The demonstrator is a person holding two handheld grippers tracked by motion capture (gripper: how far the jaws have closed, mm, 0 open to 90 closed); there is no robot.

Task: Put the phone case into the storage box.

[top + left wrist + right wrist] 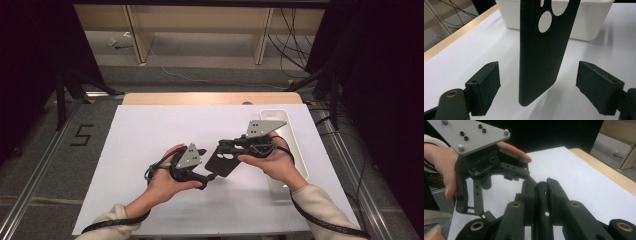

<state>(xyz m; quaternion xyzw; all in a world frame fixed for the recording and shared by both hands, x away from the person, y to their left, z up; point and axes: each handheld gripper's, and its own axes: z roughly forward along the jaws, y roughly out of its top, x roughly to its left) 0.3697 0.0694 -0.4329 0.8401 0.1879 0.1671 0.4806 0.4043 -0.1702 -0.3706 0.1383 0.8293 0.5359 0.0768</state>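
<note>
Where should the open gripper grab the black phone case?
Probably the phone case's plain lower end, away from its camera holes. That end hangs free between the left gripper's open pads, while the right gripper pinches the other end. Close on the two flat faces.

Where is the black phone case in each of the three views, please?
High view: black phone case at centre, between both claws.
Left gripper view: upright at centre, between the open jaws.
Right gripper view: edge-on, clamped between the jaws.
Shared landmark: white table.

Black phone case (223, 161) with cut-out holes, white bin (295, 145), white table sheet (150, 130), grey gripper plates
</note>
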